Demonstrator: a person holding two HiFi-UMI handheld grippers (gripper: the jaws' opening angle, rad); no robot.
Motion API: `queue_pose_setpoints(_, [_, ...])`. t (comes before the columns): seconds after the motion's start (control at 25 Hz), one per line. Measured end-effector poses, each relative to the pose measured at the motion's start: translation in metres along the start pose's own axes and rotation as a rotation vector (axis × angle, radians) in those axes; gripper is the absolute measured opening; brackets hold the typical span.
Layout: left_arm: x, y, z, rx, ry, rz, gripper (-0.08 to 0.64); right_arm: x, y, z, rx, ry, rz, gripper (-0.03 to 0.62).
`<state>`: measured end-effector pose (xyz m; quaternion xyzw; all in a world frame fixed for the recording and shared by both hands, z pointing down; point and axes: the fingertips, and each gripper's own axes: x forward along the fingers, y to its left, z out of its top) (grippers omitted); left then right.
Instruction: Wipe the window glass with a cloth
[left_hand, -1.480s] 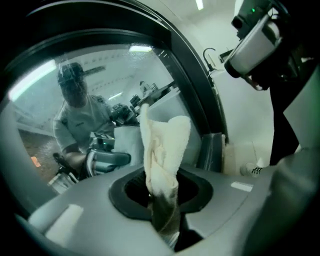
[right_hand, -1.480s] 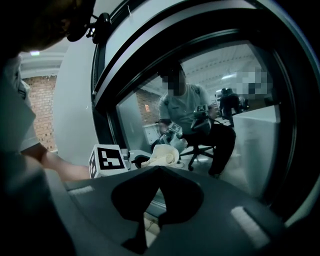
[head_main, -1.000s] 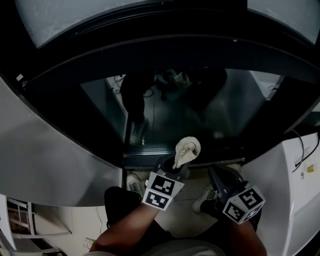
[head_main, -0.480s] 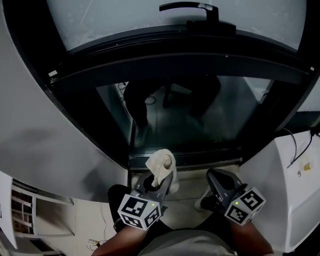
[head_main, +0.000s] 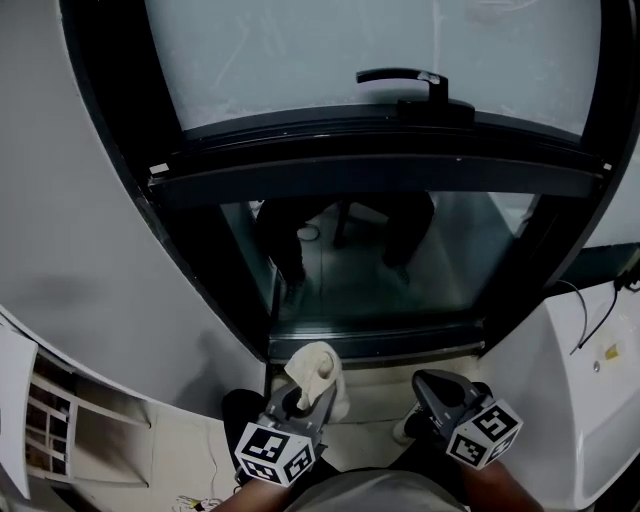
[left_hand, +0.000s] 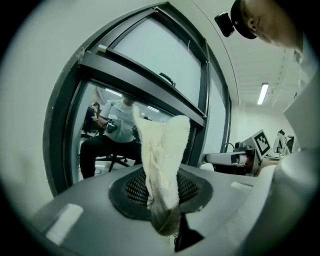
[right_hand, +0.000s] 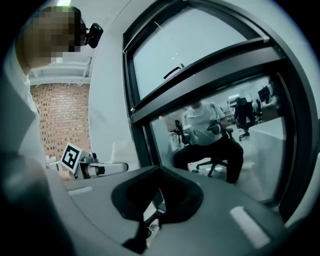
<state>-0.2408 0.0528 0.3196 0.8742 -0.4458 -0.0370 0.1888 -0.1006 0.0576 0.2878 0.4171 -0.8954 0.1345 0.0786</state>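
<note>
We pinch cream terry cloth (head_main: 313, 364) w/ L gripper (head_main: 308, 392); R gripper (head_main: 432, 382) closed, empty. Rubbing clear window glass (head_main: 430, 262) could yank it out.

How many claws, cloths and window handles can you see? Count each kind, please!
Claws: 2, the left claw and the right claw
Cloths: 1, the cloth pinched in the left claw
Window handles: 1, the window handle up on the frame
Total: 4
</note>
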Motion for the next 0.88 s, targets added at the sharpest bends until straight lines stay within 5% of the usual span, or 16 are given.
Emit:
queue_pose_setpoints(0.32, [-0.025,0.006,0.007,-0.01,-0.027,-0.003,0.104,0.005,0.022,0.005,-0.021,-0.003,0.01,0.002])
queue_pose_setpoints(0.88, [-0.026,-0.019,0.011,0.086,-0.016,-0.075,0.103,0.0,0.03,0.012,-0.049,-0.015,0.013,0.002])
